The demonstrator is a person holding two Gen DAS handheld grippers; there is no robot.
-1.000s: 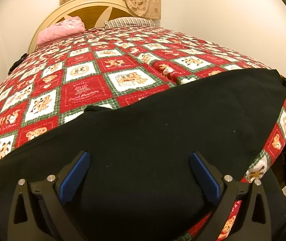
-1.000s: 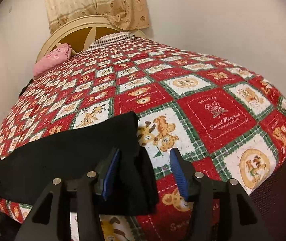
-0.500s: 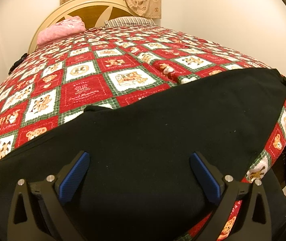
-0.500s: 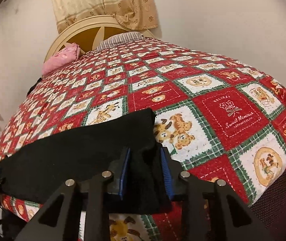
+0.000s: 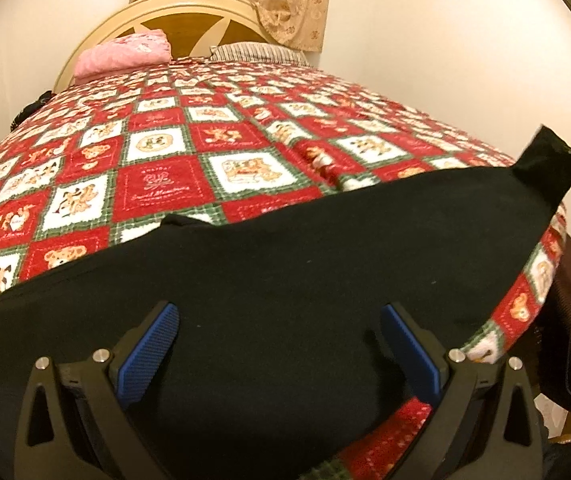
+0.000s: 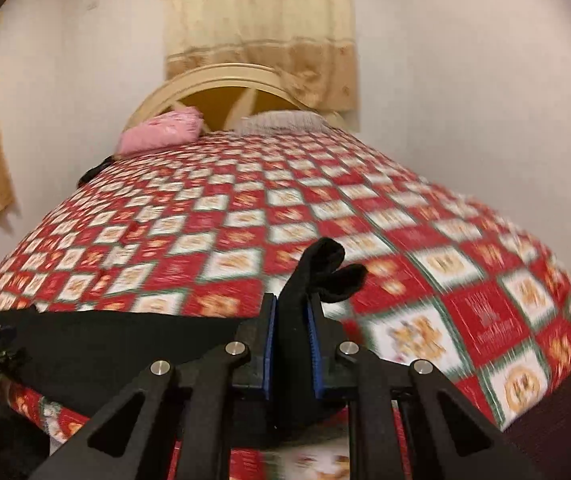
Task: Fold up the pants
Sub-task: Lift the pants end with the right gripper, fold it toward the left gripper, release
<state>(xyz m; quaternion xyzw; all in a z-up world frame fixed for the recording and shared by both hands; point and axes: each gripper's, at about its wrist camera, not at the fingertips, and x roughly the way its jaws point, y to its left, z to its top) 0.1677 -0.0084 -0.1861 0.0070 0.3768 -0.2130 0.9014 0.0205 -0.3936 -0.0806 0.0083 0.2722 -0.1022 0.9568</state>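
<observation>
Right gripper (image 6: 290, 344) jaws clamp the black pants (image 5: 285, 272) corner above the bed (image 5: 157, 184); thin bite may slip. Left gripper (image 5: 281, 344) jaws wide, holding nothing.

Both black grippers (image 5: 277, 340) (image 6: 290, 344) carry blue ribbed pads (image 5: 147, 354) and silver screws (image 6: 233, 347).

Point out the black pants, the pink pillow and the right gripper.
black pants (image 5: 285, 280), left wrist view, flat middle of the fabric.
pink pillow (image 5: 123, 54), left wrist view, its top face by the headboard.
right gripper (image 6: 290, 346), right wrist view, between the pads clamping the pants.
</observation>
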